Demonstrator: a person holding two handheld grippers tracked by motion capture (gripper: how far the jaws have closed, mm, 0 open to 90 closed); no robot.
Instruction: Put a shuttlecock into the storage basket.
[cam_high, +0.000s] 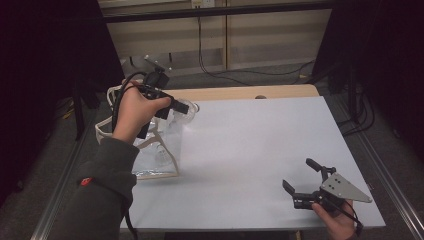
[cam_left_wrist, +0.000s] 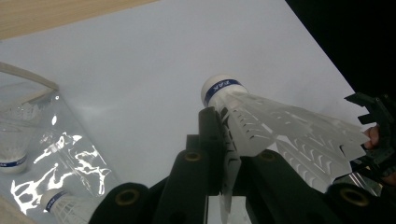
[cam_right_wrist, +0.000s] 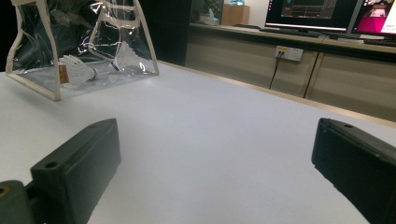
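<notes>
As seen: 1 shuttlecock (cam_left_wrist: 261, 116) in left claw (cam_left_wrist: 229, 140), right claw (cam_high: 305, 180) wide, 1 clear bag (cam_right_wrist: 84, 46).

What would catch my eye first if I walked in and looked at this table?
Probably the white shuttlecock pinched in the left tongs, held above the white table at its far left. Just beside it stands a clear plastic bag with more shuttlecocks inside. The right tongs wait open and empty at the near right corner.

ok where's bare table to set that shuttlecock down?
Free: the white sheet between the clear bag and the right gripper, plus its far right corner. Crowded: the left edge, where the left gripper holds the shuttlecock above the bag.
</notes>
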